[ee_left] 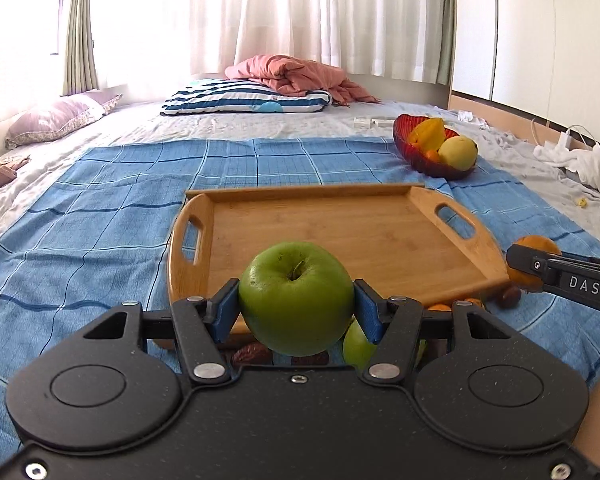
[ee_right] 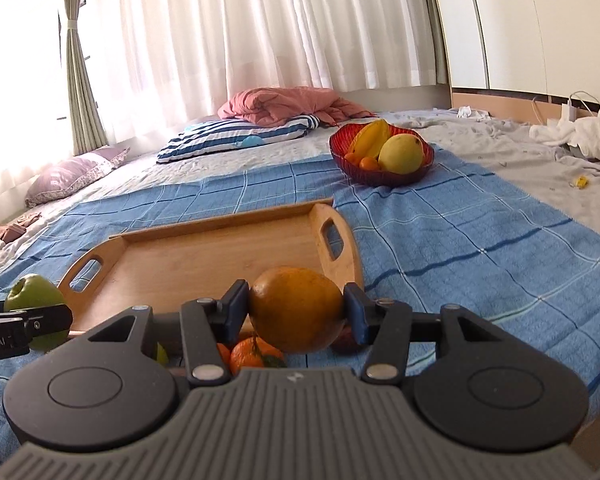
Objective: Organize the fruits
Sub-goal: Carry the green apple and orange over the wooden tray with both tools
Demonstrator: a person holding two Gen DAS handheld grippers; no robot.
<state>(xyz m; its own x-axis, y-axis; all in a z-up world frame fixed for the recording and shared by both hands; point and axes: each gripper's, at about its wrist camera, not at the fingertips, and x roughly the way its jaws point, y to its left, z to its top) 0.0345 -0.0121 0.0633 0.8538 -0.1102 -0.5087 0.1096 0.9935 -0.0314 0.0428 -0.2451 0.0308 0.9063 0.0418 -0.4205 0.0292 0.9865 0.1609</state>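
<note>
While left gripper (ee_left: 296, 300) fingers pinch green apple (ee_left: 296, 296), right gripper (ee_right: 296, 312) fingers pinch orange (ee_right: 296, 308), both level near tray (ee_left: 340, 192).

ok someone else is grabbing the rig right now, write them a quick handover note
Left gripper: shut on the round green apple, held at the near edge of the wooden handled tray.
Right gripper: shut on the round orange fruit, at the tray's near right corner.
Tray holds no fruit yet. The red glass bowl beyond it holds a yellow starfruit, a yellow-green mango and small oranges.
Left on the blue checked blanket below the grippers: a small tangerine, another green fruit, brown dates.
</note>
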